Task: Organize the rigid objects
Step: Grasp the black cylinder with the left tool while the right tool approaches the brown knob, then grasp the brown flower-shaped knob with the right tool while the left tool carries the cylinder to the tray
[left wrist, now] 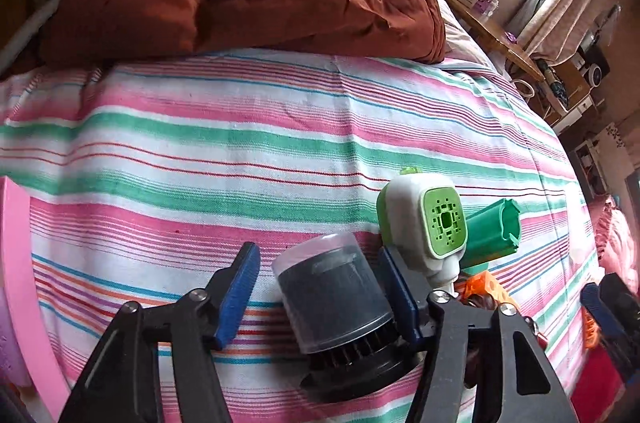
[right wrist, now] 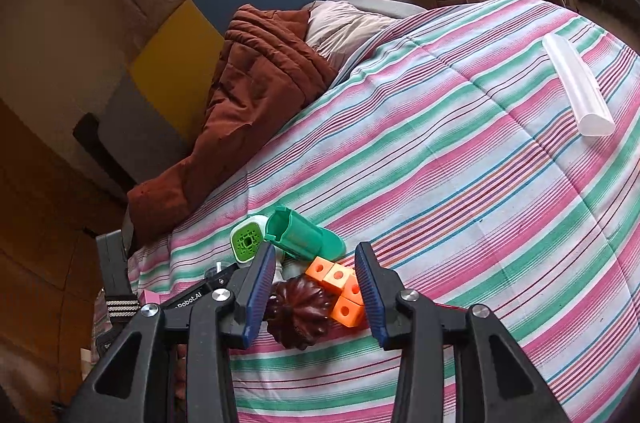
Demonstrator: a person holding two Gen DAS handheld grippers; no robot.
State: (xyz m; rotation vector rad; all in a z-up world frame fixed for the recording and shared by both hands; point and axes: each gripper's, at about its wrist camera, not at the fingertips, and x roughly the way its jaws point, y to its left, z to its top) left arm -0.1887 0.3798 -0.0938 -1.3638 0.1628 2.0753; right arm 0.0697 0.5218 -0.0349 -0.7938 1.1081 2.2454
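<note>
Left tool (left wrist: 320, 289) unclenched around black capped cylinder (left wrist: 340, 307), axis tilted, cap far-left.

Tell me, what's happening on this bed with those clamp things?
A person is tidying small hard objects on the striped bedspread, with a gripper in each hand. The left gripper straddles a black canister with a clear cap; only one pad looks in contact. The right gripper hangs open over a dark ribbed piece and orange cubes. A green tube lies beside them.
</note>
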